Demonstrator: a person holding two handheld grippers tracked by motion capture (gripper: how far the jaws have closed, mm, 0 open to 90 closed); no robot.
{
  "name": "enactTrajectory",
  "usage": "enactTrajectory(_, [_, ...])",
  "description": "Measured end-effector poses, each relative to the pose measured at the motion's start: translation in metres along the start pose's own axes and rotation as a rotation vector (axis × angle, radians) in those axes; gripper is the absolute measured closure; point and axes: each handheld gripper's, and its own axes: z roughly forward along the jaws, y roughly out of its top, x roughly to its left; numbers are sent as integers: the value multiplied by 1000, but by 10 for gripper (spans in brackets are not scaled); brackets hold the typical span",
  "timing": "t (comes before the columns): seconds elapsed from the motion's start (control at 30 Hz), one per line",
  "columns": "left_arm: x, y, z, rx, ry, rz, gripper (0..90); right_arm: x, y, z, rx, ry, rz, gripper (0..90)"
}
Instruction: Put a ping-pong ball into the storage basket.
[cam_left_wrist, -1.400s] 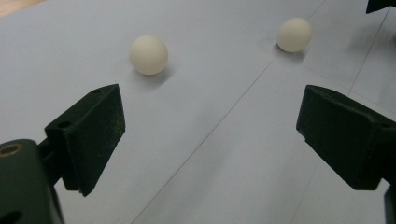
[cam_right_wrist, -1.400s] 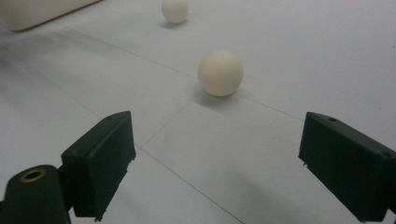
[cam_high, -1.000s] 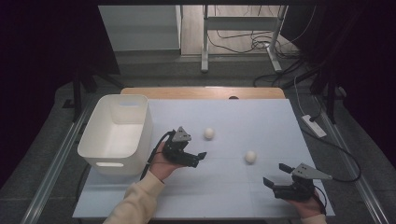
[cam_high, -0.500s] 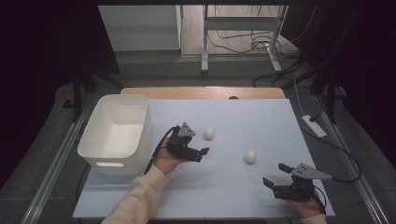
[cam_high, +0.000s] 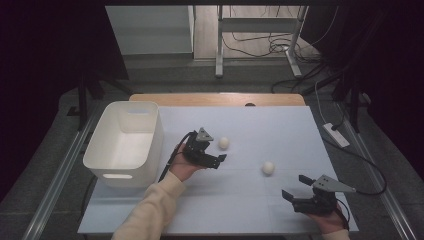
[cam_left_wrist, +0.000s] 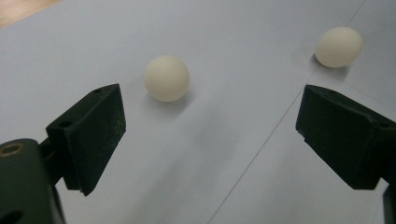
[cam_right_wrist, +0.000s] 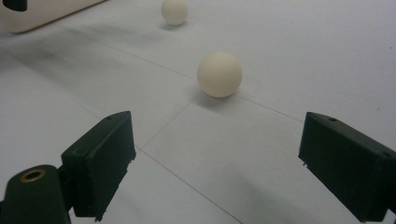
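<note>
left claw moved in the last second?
Yes. The left claw has gone forward and right, from beside the white bin toward the nearer ball; jaws open.

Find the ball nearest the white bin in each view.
High view: ball, just beyond the left gripper.
Left gripper view: left of centre, ahead of the fingers.
Right gripper view: top centre, far off.
Shared landmark: the other ball.

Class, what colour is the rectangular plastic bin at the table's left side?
The rectangular plastic bin is white, inside and out; the high view shows it best.
</note>
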Motion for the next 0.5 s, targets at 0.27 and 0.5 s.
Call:
enactTrajectory(0.27, [6,4,10,10,12,-12,95,0,0,0,5,-2,-3,105])
enactTrajectory(0.5, [9,7,18,14,4,-17,98,-1,-1,0,0,-2,-1,105])
